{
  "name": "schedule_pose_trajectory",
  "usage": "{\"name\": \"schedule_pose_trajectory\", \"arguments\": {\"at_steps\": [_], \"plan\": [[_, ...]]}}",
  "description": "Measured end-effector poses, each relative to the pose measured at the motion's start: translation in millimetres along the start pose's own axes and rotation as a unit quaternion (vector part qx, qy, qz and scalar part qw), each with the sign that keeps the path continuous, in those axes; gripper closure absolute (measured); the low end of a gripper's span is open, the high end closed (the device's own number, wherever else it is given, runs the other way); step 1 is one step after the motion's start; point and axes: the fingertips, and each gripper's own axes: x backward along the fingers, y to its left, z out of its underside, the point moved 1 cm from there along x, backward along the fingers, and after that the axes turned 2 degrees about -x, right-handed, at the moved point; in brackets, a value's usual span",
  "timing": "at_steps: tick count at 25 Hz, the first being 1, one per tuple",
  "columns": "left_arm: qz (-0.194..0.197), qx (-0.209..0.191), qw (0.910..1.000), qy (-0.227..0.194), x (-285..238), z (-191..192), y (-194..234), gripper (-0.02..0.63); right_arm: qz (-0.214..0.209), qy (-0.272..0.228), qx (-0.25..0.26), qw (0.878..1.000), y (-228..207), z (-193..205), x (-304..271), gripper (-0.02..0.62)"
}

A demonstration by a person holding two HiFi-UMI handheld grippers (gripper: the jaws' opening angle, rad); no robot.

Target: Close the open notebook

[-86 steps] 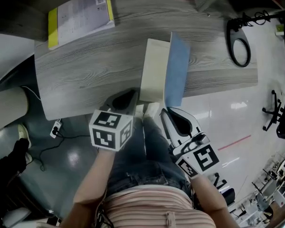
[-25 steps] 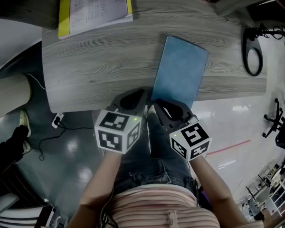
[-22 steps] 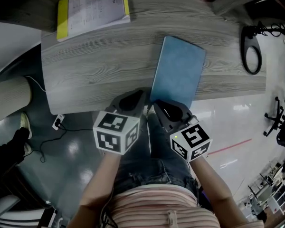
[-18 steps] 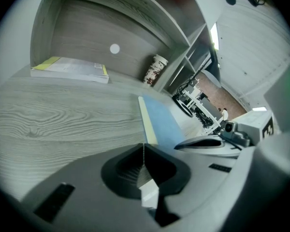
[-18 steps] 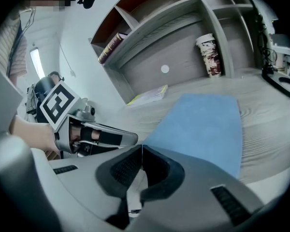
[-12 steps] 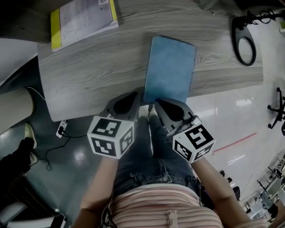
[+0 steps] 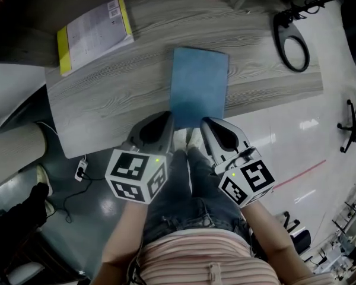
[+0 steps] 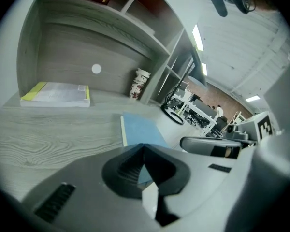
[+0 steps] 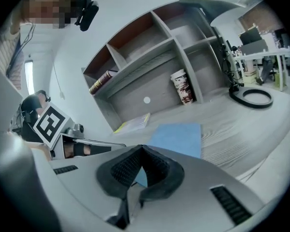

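Notebook (image 7: 198, 86) lies flat and closed on the desk (image 7: 107, 103), blue cover up, close to the near edge. My left gripper (image 7: 168, 117) hovers just off that edge, jaws together with nothing in them. My right gripper (image 7: 205, 122) is beside it, jaws together too, empty. A yellow-edged book (image 7: 94, 34) sits well apart, back left.

No legible text or labels.

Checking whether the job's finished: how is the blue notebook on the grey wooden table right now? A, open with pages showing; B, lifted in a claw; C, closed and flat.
C: the blue notebook lies closed and flat on the grey wooden table, only its blue cover showing.
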Motion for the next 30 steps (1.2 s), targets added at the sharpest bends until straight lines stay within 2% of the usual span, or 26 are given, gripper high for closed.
{"name": "schedule_pose_trajectory", "arguments": {"at_steps": [11, 30], "plan": [[0.025, -0.036, 0.9989, -0.019, -1, -19, -30, 0.594, 0.043, -0.053, -0.01, 0.998, -18, -17, 33, 0.588], [0.051, -0.078, 0.9935, -0.066, 18, -40, -70, 0.594, 0.074, -0.13, 0.012, 0.989, -20, -48, 81, 0.588]]}}
